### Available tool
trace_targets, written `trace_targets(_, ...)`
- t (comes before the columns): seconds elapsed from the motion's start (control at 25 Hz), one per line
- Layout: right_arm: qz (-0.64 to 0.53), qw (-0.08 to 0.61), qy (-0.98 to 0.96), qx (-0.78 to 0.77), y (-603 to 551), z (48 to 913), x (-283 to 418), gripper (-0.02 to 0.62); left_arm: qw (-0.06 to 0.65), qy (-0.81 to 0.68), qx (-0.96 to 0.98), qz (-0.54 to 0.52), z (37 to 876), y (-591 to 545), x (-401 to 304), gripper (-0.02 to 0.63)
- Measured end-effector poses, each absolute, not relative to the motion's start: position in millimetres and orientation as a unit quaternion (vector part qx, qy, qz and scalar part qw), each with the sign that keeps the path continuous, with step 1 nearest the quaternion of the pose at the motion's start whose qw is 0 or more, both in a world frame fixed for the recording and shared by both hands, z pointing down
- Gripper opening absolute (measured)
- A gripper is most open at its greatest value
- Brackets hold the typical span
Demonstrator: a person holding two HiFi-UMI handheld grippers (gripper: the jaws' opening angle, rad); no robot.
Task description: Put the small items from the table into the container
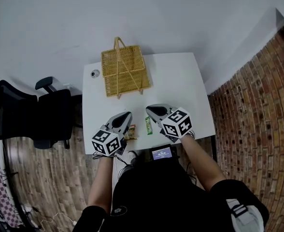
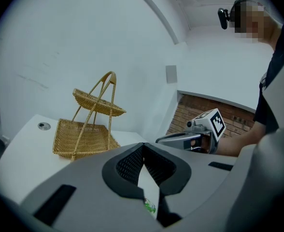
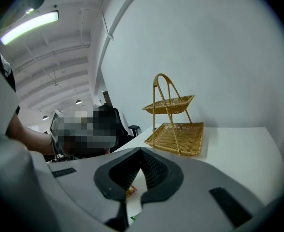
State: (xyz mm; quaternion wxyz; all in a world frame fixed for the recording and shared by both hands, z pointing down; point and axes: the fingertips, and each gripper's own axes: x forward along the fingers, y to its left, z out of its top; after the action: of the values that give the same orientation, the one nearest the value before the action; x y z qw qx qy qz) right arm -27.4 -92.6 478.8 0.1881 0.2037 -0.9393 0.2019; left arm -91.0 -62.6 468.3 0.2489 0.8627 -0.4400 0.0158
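A two-tier wicker basket [image 1: 124,71] stands at the far middle of the white table [image 1: 180,81]. It also shows in the left gripper view [image 2: 84,134] and in the right gripper view [image 3: 176,134]. Near the front edge lie a green packet [image 1: 148,125] and an orange-brown packet [image 1: 130,132]. My left gripper [image 1: 127,115] hovers just left of the orange-brown packet, shut and empty [image 2: 143,146]. My right gripper [image 1: 149,108] is just beyond the green packet, also shut with nothing in it [image 3: 141,151]. Slivers of the packets show under the jaws.
A small round metal fitting [image 1: 94,73] sits in the table left of the basket. A black office chair [image 1: 31,115] stands at the table's left side. A small lit screen [image 1: 162,153] sits at the front edge by my body. A brick wall [image 1: 258,105] runs along the right.
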Motion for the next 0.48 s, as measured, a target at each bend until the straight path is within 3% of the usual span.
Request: trace_targets(0.48, 0.216, 0.183, -0.913, 0.294, -114.8, 491.0, 31.2, 0.012, 0.254, -0.428, 0.867, 0.031, 476.7, -62.0, -79.9, 0.009)
